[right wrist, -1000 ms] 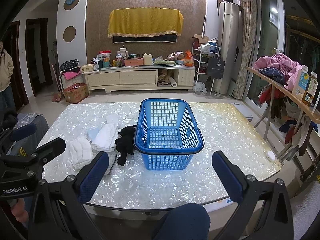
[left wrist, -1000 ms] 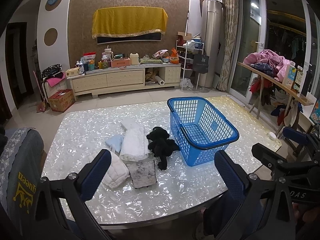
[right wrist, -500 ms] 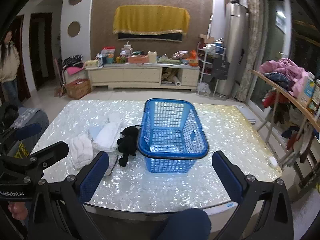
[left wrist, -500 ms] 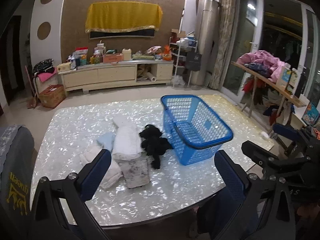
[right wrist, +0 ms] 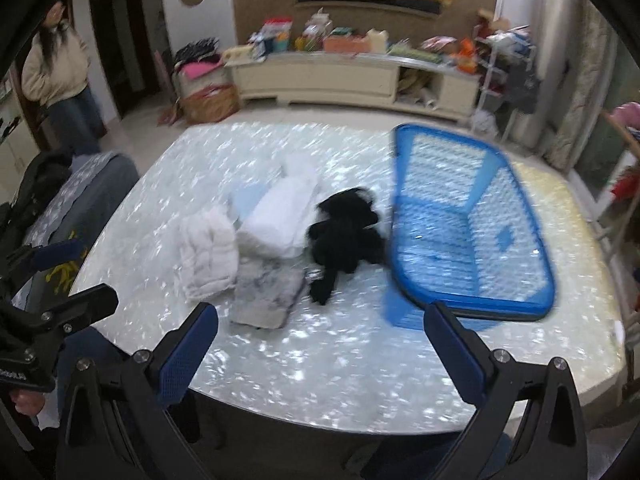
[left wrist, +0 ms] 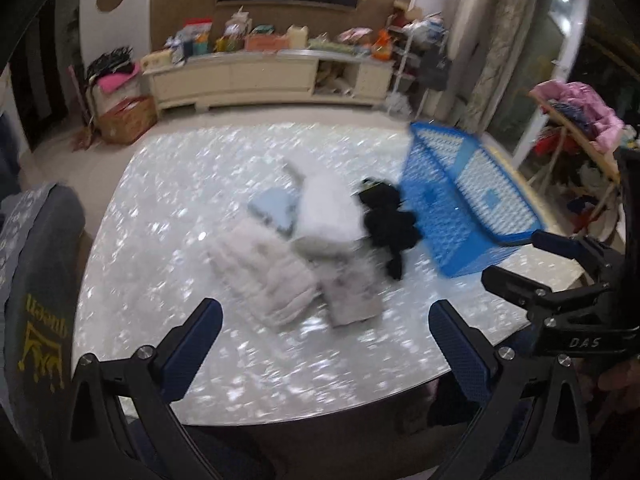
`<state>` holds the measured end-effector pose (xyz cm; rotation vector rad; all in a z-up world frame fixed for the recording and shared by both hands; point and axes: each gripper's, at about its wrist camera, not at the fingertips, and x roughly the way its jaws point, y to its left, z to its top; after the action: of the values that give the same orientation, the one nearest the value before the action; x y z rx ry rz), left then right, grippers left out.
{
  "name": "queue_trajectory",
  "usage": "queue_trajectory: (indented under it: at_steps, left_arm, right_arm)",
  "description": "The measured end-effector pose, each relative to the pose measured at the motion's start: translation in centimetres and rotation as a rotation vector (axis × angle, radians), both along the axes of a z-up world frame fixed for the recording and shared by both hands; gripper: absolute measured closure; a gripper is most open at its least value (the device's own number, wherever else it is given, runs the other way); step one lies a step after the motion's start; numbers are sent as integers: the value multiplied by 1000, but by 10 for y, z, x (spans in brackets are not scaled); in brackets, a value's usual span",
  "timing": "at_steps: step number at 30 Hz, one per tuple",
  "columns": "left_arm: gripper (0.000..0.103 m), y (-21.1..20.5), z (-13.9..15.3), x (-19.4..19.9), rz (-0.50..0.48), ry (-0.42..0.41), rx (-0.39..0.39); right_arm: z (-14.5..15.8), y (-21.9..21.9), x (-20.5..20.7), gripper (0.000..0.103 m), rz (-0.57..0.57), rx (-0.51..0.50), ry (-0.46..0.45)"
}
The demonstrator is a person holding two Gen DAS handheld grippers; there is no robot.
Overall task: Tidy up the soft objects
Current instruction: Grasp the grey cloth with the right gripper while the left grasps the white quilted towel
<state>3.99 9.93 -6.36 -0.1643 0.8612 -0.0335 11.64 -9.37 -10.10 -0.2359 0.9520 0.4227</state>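
A pile of soft things lies mid-table: a white quilted cloth (left wrist: 264, 268), a folded white towel (left wrist: 328, 216), a light blue cloth (left wrist: 274, 210), a grey folded cloth (left wrist: 354, 292) and a black plush toy (left wrist: 388, 220). An empty blue basket (left wrist: 468, 208) stands right of them. My left gripper (left wrist: 326, 334) is open and empty, above the table's near edge. My right gripper (right wrist: 320, 340) is open and empty, facing the grey cloth (right wrist: 268, 294), the black toy (right wrist: 344, 236) and the basket (right wrist: 472, 232). It also shows in the left wrist view (left wrist: 552, 276).
The shiny pearl-patterned table (left wrist: 168, 248) has its near edge just under the grippers. A grey chair back (left wrist: 28, 280) stands at the left. A person (right wrist: 56, 72) stands by a doorway at far left. A cluttered cabinet (right wrist: 340, 76) lines the back wall.
Both grippers have moved forward and tilted down toward the table, so the pile and basket look larger. The views are motion-blurred. Both stay open.
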Motion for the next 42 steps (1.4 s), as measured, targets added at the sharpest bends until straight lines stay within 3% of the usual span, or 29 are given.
queue_trajectory:
  at_steps: [11,22,24,36,39,42]
  left_arm:
    - [1,54,-63,21,84,196,7]
    - [1,73,-114,53,63,332,-74]
    - [1,75,-119,60,56,344,-79]
    - [1,87,-140,119,-68,381,9]
    - [1,89,-145,132,-93,389,38]
    - [1,87,-151,141,-131,401,59]
  right_arm:
    - [-56,53,28,2,75,-50,164]
    - [-116,63,58,31,40,-78,388]
    - [-123,61,62,32,20,-80,418]
    - [-130,69,76,36,14,-163,382]
    - [-134,76,79,43,25,-171,369]
    - [-134,87,76,61,58,-165,364]
